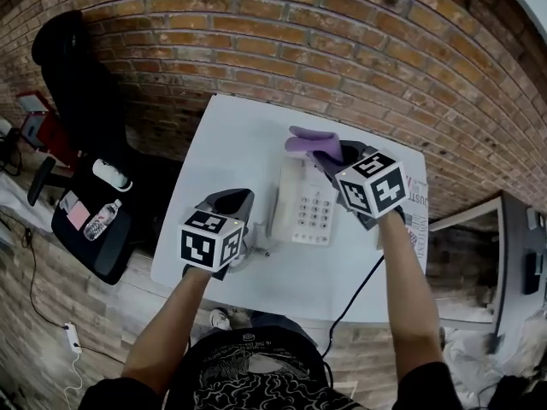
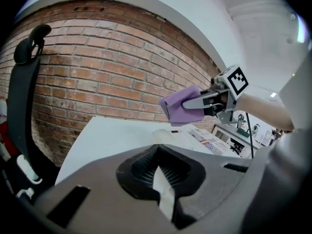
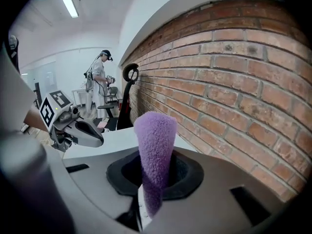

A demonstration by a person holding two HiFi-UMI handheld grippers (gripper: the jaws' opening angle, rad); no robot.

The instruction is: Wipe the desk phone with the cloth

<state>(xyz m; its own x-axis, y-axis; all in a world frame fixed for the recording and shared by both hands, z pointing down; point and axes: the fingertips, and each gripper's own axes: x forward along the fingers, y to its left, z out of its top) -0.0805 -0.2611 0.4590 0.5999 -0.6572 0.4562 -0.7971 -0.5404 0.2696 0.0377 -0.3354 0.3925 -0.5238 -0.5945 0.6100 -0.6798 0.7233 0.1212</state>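
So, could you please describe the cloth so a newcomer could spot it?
Start at the white table by the brick wall and find the desk phone on it. Over the phone's far end, the right gripper pinches the cloth in its claw: fuzzy and the only purple thing.

Legible text, head view: one item only. The printed sheet [image 1: 418, 203] at the right edge of the tabletop [image 1: 231, 143] carries red capitals, turned sideways to me. I read them as "DUST", with low confidence. The smaller print on that sheet is too fine to read.

Desk phone [image 1: 305, 205]: the keypad legends are too small to make out.

The cubes on the left gripper [image 1: 238, 202] and right gripper [image 1: 327, 155] bear black-and-white square marker patterns, with no letters or digits.

The shirt print at the bottom of the frame is unreadable.
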